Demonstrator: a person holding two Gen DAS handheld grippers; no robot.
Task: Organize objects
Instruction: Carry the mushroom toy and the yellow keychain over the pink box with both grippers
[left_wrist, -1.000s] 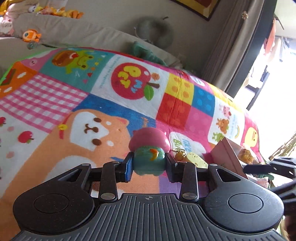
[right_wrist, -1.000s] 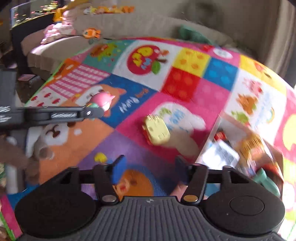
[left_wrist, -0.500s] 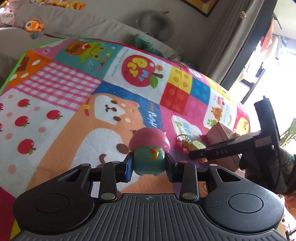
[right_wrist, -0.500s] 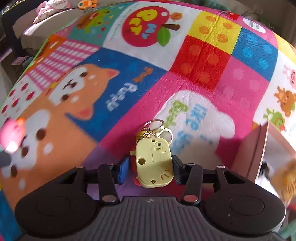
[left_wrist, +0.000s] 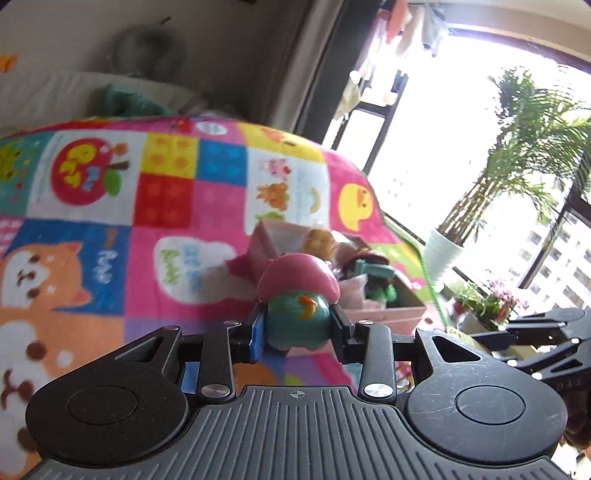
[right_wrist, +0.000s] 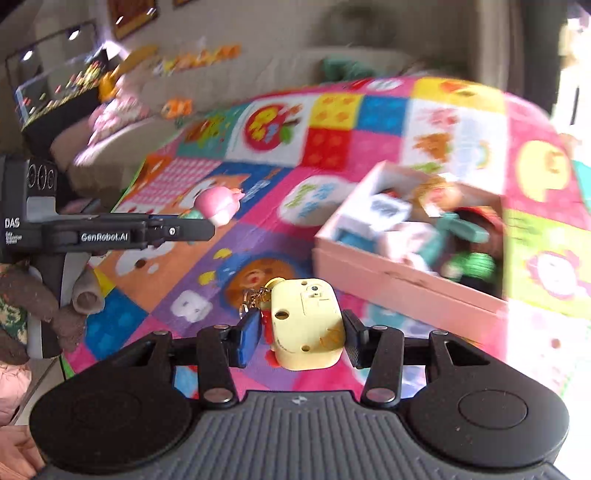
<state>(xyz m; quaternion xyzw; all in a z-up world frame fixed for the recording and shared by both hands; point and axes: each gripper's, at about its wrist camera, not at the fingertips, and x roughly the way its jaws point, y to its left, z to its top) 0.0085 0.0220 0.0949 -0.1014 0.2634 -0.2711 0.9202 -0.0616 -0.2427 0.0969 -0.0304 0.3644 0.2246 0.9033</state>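
Note:
My left gripper (left_wrist: 298, 328) is shut on a small teal toy with a pink cap (left_wrist: 298, 295), held above the colourful play mat (left_wrist: 166, 206). Just beyond it lies the pink box (left_wrist: 384, 317), filled with several toys. My right gripper (right_wrist: 295, 332) is shut on a pale yellow keychain toy (right_wrist: 304, 325) whose metal rings (right_wrist: 253, 297) dangle at its left, lifted off the mat. In the right wrist view the pink box (right_wrist: 402, 280) lies ahead to the right, and the left gripper (right_wrist: 201, 223) with the pink-capped toy (right_wrist: 218, 201) hangs at the left.
A beige sofa (right_wrist: 229, 92) with plush toys runs along the mat's far side. A window with a potted palm (left_wrist: 443, 254) and small flower pots (left_wrist: 487, 306) lies past the mat's right edge. A gloved hand (right_wrist: 44, 302) holds the left gripper's handle.
The right gripper closed on the yellow keychain toy and lifted it off the mat. Both grippers swung right, so the pink box now lies close ahead of each.

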